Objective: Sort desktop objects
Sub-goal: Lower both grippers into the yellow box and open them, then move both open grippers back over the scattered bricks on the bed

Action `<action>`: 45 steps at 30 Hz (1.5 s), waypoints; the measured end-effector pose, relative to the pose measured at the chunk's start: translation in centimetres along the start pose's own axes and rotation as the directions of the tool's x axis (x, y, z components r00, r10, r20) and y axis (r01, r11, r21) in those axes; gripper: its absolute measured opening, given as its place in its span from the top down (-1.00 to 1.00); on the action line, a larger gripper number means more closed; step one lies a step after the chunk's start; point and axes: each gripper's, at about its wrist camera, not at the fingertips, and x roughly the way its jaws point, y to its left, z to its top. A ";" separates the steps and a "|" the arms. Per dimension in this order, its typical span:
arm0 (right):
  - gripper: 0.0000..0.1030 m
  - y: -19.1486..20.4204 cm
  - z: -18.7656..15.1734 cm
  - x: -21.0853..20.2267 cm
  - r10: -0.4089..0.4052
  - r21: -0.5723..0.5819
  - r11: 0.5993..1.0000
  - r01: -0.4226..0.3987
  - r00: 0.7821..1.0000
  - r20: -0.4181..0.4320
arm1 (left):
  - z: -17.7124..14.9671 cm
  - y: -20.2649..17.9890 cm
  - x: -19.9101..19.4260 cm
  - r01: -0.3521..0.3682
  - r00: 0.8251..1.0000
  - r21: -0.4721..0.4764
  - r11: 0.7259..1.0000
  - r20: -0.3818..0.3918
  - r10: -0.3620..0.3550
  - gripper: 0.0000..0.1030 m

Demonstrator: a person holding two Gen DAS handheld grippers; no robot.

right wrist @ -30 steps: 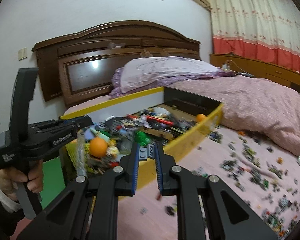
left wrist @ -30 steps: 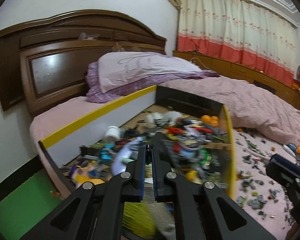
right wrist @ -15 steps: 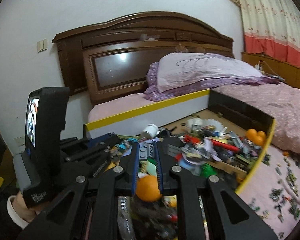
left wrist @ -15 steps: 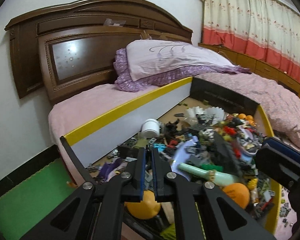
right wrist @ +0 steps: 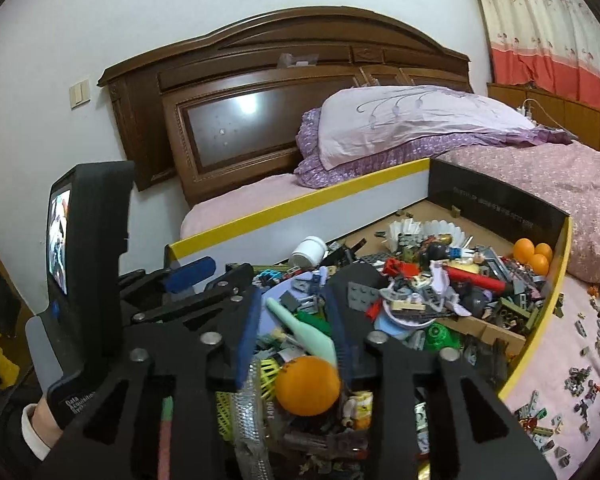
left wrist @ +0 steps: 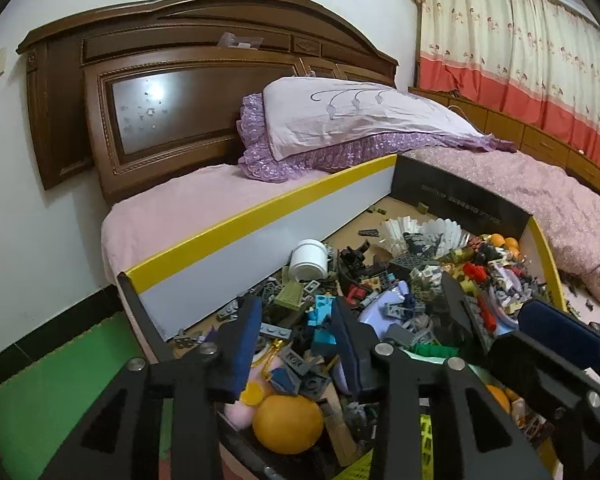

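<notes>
A yellow-rimmed cardboard box (left wrist: 260, 216) on the bed holds a heap of toy bricks and small parts. My left gripper (left wrist: 296, 312) is open and empty above the heap's near end, over grey and blue bricks (left wrist: 320, 332), with an orange (left wrist: 288, 424) just below it. My right gripper (right wrist: 292, 304) is open and empty over a mint green bottle-shaped toy (right wrist: 304, 332) and an orange (right wrist: 308, 386). The box (right wrist: 556, 308) also shows in the right wrist view. A white jar (left wrist: 309, 260) lies on its side near the box's back wall. The left gripper's body (right wrist: 96, 272) shows at the left.
More loose bricks (right wrist: 580, 364) are scattered on the pink sheet right of the box. A purple pillow (left wrist: 360, 120) and a wooden headboard (left wrist: 160, 100) lie behind. Several small oranges (right wrist: 534, 256) sit in the box's far right corner. A white paper fan piece (left wrist: 420, 232) lies near the back.
Both grippers have opened from shut. Both have swung left and closer over the near end of the box.
</notes>
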 end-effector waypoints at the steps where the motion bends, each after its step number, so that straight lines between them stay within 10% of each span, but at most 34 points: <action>1: 0.28 -0.1 0.0 -0.1 -0.001 0.002 1.000 0.001 1.000 0.000 | 0.1 -0.1 0.0 0.003 1.000 0.003 1.000 0.003 -0.003 0.29; 45: -0.11 -0.7 -1.6 -8.2 -0.063 0.042 0.997 0.062 0.998 0.019 | -0.5 -3.8 -5.9 0.069 0.997 0.036 0.997 0.029 -0.071 -0.10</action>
